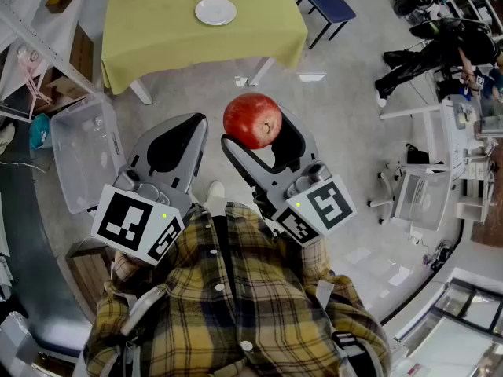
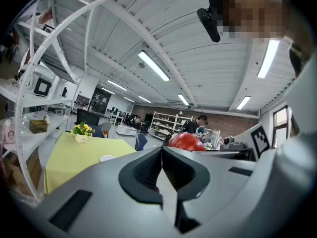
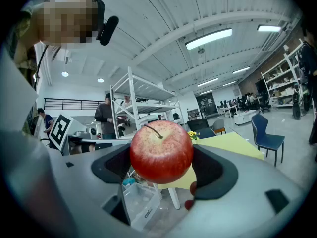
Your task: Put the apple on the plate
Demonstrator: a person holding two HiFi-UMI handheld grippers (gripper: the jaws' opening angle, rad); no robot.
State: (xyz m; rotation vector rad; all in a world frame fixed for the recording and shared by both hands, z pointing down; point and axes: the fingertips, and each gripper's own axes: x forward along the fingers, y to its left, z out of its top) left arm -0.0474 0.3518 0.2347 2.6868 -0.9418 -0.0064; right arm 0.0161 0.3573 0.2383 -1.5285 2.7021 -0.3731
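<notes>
One apple (image 3: 161, 151), right jaws (plate (image 1: 215, 11): head view)

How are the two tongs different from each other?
The right tongs are shut on a red apple; the left tongs hold nothing. The right tongs' jaws stand wide apart around the apple; the left tongs' jaws are pressed together. Both are grey, carry a black-and-white marker cube and point toward the yellow table.
</notes>
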